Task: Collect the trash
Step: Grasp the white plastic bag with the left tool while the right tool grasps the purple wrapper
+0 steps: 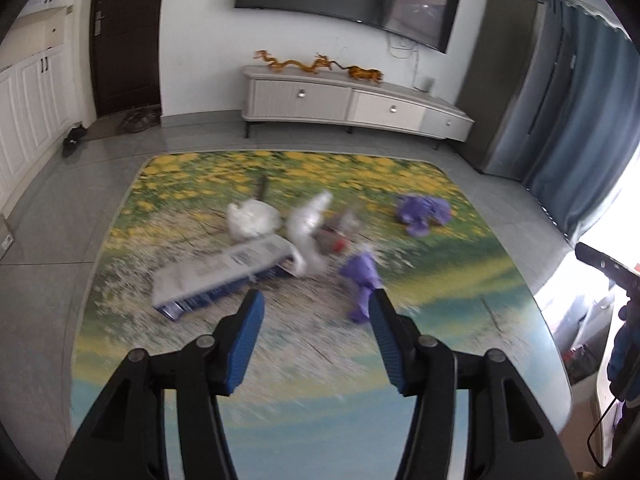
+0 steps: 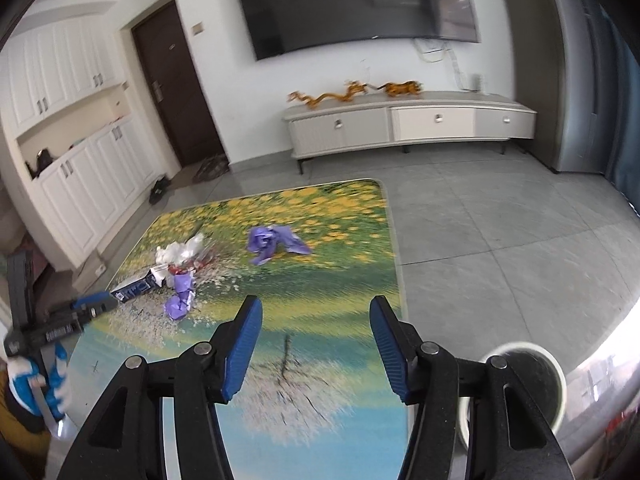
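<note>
Left wrist view: my left gripper (image 1: 316, 308) hangs above the flower-printed surface (image 1: 280, 380) with its blue-padded fingers (image 1: 248, 340) spread wide and holding nothing; ahead of them lies the trash, blurred: a flattened blue-and-white carton (image 1: 224, 276), a white crumpled bag (image 1: 252, 218), a strip of clear plastic (image 1: 308, 232), a purple wrapper (image 1: 362, 280) just beside the right finger's tip, and a second purple wrapper (image 1: 424, 214) farther off to the right. Right wrist view: my right gripper (image 2: 316, 308) hovers over the near right part of the same surface (image 2: 340, 240), fingers (image 2: 244, 344) likewise wide apart and empty; the trash pile sits well to the left, the carton (image 2: 134, 286) nearest the edge, a purple wrapper (image 2: 180, 296) beside it, another purple wrapper (image 2: 274, 242) apart toward the middle; a white-rimmed bin (image 2: 532, 384) stands on the floor (image 2: 500, 240) at lower right.
</note>
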Available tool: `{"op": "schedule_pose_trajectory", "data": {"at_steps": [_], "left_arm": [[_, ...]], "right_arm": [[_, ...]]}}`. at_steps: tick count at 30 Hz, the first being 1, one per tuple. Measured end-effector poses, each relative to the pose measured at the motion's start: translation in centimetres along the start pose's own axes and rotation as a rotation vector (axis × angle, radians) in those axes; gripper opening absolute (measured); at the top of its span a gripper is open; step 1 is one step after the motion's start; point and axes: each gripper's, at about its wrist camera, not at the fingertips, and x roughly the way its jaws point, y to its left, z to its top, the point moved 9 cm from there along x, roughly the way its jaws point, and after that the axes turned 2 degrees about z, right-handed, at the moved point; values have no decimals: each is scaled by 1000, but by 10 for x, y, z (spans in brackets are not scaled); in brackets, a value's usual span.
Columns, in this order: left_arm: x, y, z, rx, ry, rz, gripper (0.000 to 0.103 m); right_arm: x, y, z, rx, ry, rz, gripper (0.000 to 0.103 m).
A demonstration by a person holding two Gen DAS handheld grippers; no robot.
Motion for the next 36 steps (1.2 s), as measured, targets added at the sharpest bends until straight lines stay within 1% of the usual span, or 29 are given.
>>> {"op": "schedule_pose_trajectory", "data": {"at_steps": [2, 4, 6, 11, 15, 20, 24, 30, 32, 33, 34, 35, 36], "left_arm": [[11, 14, 14, -4, 12, 24, 56], [28, 24, 26, -2, 43, 31, 58], [44, 31, 36, 7, 72, 53, 58], [81, 32, 55, 45, 145, 53, 58], [111, 41, 61, 43, 205, 90, 58], [133, 57, 58, 8, 257, 108, 58], [146, 60, 55, -4, 291, 83, 58], [157, 55, 54, 7, 310, 78, 58], [160, 55, 52, -6, 316, 84, 57], [161, 56, 52, -17, 317, 82, 56], [162, 57, 51, -28, 317, 79, 49], [163, 58, 50, -39, 319, 77, 46], [164, 59, 49, -46, 320, 74, 40]], "right_arm": [[20, 9, 6, -33, 19, 24, 58], [41, 17, 14, -58, 33, 47, 61], [61, 22, 21, -78, 43, 67, 66], [105, 33, 41, -116, 57, 98, 72], [139, 39, 55, -144, 71, 118, 77], [175, 44, 60, -189, 100, 127, 78], [199, 46, 57, -196, 131, 134, 78], [221, 46, 48, -196, 169, 150, 78], [225, 45, 44, -194, 183, 154, 78], [226, 45, 42, -194, 186, 154, 75], [227, 45, 40, -197, 191, 152, 71], [227, 45, 38, -199, 196, 155, 65], [227, 45, 38, -201, 194, 157, 64]]}}
